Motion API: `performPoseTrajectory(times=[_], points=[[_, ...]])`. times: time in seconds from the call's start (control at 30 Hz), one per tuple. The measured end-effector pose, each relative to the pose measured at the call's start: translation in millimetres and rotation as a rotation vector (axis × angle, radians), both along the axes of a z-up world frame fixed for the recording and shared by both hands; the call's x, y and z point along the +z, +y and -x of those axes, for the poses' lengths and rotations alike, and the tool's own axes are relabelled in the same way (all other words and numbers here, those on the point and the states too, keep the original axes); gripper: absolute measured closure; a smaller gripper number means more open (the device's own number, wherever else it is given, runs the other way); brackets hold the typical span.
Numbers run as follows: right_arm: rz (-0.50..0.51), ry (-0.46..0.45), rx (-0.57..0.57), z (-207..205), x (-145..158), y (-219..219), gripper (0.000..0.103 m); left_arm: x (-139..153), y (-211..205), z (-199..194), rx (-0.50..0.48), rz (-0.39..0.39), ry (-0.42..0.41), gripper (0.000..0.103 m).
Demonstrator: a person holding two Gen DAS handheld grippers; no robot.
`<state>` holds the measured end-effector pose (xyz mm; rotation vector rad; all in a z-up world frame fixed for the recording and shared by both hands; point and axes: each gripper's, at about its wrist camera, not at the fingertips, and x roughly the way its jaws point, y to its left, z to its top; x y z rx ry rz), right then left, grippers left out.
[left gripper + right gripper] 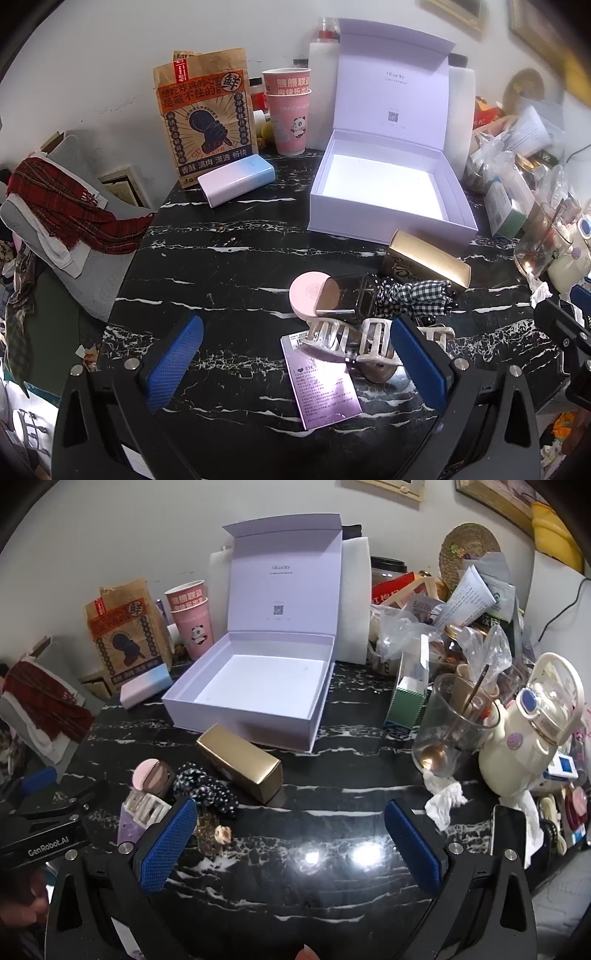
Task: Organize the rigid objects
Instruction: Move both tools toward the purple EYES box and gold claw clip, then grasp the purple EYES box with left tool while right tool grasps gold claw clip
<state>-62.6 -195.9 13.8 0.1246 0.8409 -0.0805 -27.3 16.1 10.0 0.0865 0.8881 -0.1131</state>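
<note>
Both grippers tilt steeply downward over a black marble table (332,775). The left gripper (295,365) has its jaws fully apart and grips nothing; its right pad (417,365) overlaps a cream hair claw (351,341) in the view, and contact cannot be told. The right gripper (291,845) also stands wide apart, with only bare tabletop between its pads.

The white box (243,705) sits toward the back of the table, lid upright, its interior empty. In front of it lie the loose items: a gold box (240,762), a pink round compact (308,291), a metallic clip (347,299), a checked scrunchie (417,293) and a purple card (325,384) under the hair claw. A pastel case (236,181) lies left of the white box. Two nested pink paper cups (290,110) stand behind; a glass (447,731) at right holds a spoon (454,720).
</note>
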Motion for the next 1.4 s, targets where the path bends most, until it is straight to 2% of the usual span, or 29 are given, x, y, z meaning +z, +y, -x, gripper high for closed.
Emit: performPoseTrajectory(times=[0.37, 0.57, 0.63, 0.87, 1.2, 1.4], points=[[-0.03, -0.006, 0.029, 15, -6, 0, 0.0, -9, 4, 16, 0.016, 0.012, 0.011, 0.0], [-0.099, -0.009, 0.066, 18, -17, 4, 0.0, -23, 13, 21, 0.028, 0.02, 0.051, 0.0], [-0.081, -0.006, 0.076, 17, -22, 6, 0.0, -29, 15, 21, 0.028, 0.024, 0.065, 0.0], [-0.122, 0.071, 0.103, 15, -39, 8, 0.0, -50, 15, 19, 0.012, 0.04, 0.115, 0.0], [-0.153, 0.059, 0.145, 6, -62, 12, 0.0, -82, 6, 8, -0.021, 0.033, 0.194, 0.0], [-0.151, 0.062, 0.166, -4, -70, 13, 0.0, -94, 1, -2, -0.027, 0.02, 0.243, 0.017]])
